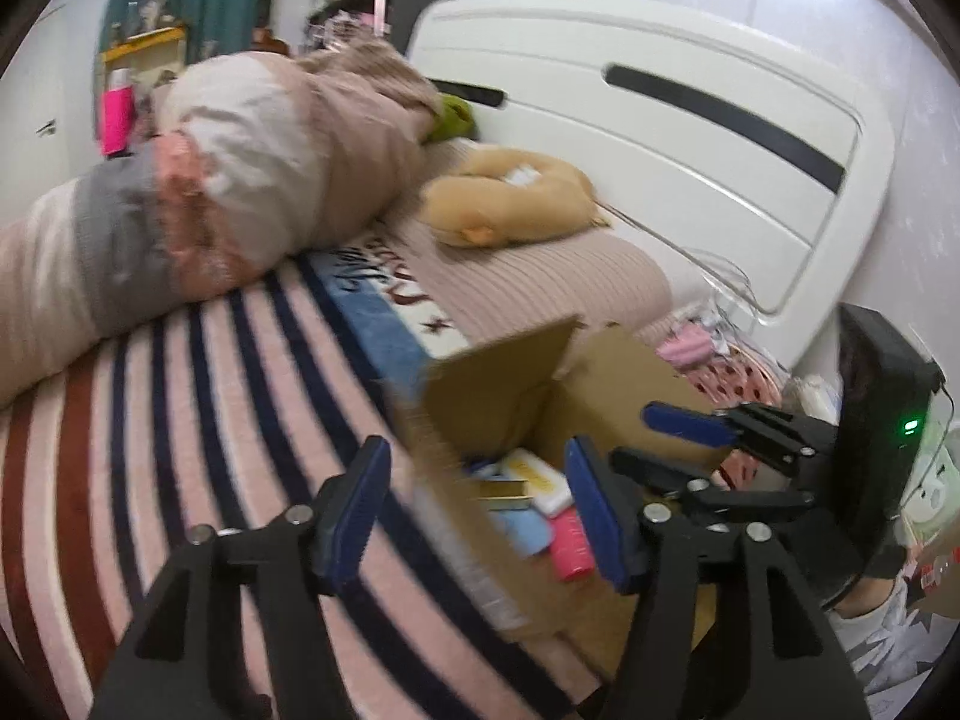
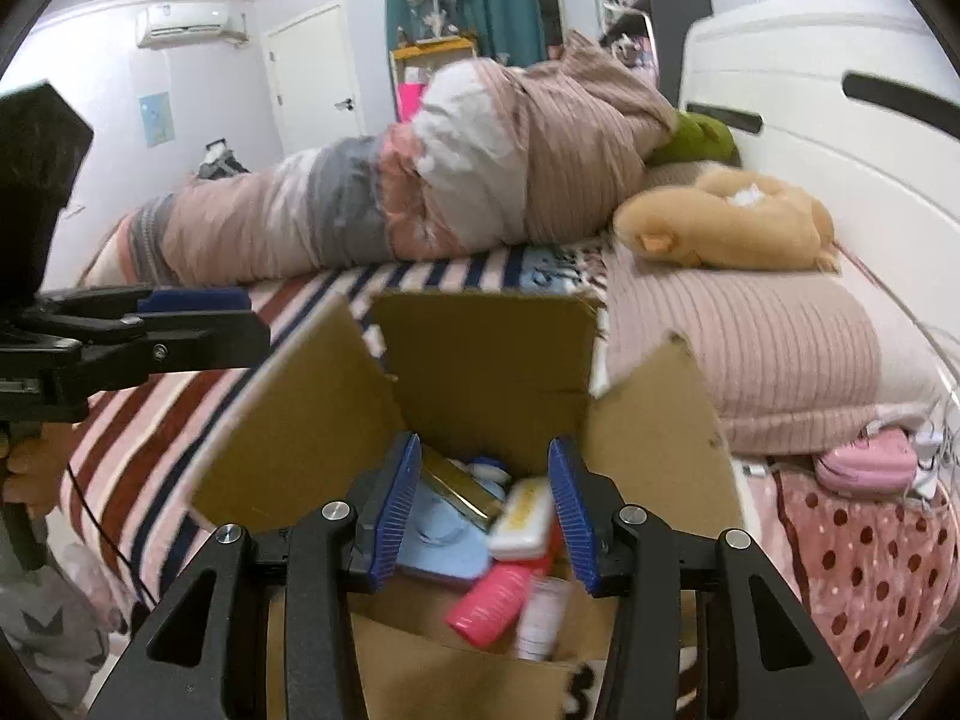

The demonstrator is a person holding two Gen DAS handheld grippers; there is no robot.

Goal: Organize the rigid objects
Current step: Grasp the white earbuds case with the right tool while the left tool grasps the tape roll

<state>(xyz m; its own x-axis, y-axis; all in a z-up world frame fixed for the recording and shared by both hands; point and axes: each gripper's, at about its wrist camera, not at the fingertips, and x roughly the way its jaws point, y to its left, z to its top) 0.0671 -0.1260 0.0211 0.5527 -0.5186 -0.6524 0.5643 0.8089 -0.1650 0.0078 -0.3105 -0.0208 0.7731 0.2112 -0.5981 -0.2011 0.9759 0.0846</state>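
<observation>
An open cardboard box (image 2: 492, 360) stands beside the bed; it also shows in the left wrist view (image 1: 504, 384). Inside lie a pink bottle (image 2: 495, 597), a white case with a yellow label (image 2: 521, 519), a gold bar-shaped box (image 2: 459, 483), a light blue flat item (image 2: 441, 534) and a white tube (image 2: 543, 615). My right gripper (image 2: 483, 516) is open and empty, just above the box's opening. My left gripper (image 1: 474, 510) is open and empty, over the box's left edge and the bed. The right gripper (image 1: 690, 438) shows in the left wrist view, the left gripper (image 2: 192, 312) in the right wrist view.
The bed has a striped blanket (image 1: 210, 420), a rolled duvet (image 2: 420, 180), a ribbed pink pillow (image 2: 750, 348) and a tan plush toy (image 2: 732, 222). A white headboard (image 1: 690, 120) stands behind. A pink pouch (image 2: 870, 462) lies on a dotted cloth to the right.
</observation>
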